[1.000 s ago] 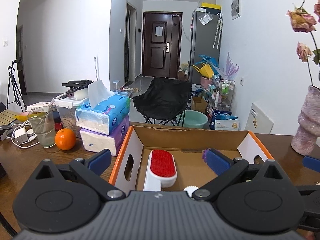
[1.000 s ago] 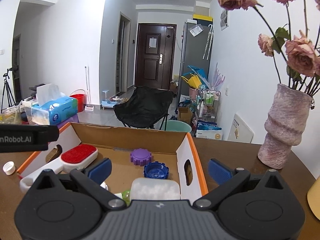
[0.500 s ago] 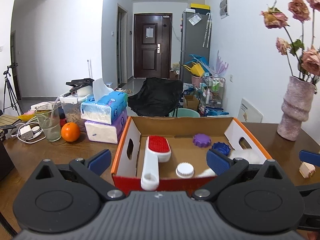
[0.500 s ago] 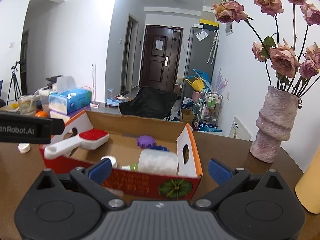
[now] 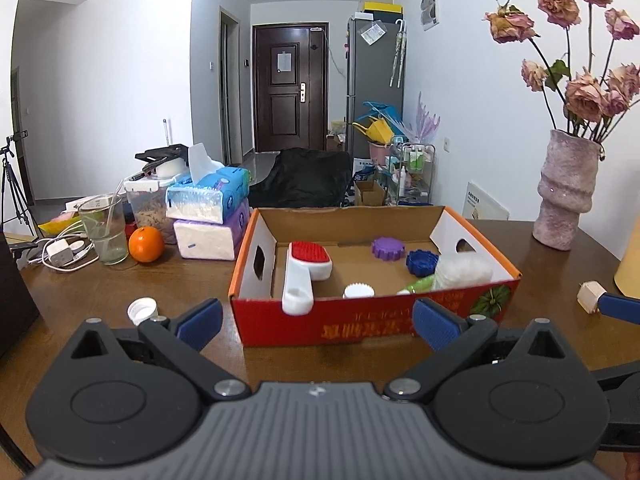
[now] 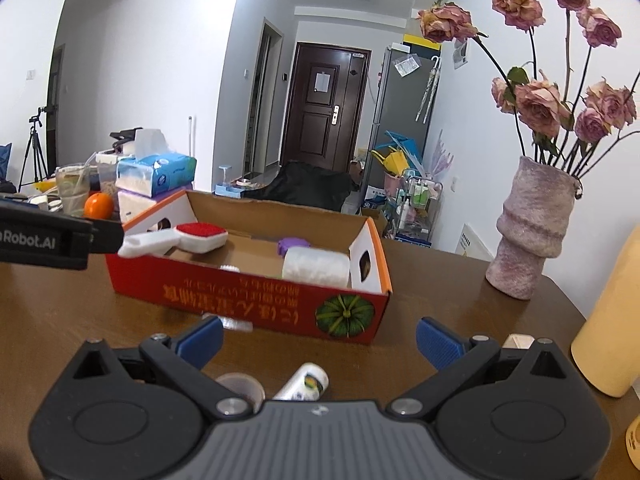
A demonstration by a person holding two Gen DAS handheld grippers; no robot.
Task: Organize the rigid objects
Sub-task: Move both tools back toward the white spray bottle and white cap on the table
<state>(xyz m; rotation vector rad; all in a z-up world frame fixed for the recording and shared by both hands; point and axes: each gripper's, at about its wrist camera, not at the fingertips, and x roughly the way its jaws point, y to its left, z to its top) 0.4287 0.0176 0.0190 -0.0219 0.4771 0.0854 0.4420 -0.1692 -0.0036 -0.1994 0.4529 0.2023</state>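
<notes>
A red cardboard box stands on the brown table; it also shows in the right wrist view. Inside lie a white brush with red bristles, a purple cap, a blue cap, a white cap and a white roll. My left gripper is open and empty in front of the box. My right gripper is open and empty over a small white bottle and a clear cup. A loose white cap lies left of the box, a wooden block to its right.
Tissue packs, an orange, a glass and chargers sit at the left. A pink vase of dried roses stands at the back right. A yellow cylinder stands at the right edge.
Both grippers have pulled back from above the box to the table in front of it. The bottle, cup and loose white cap have come into view.
</notes>
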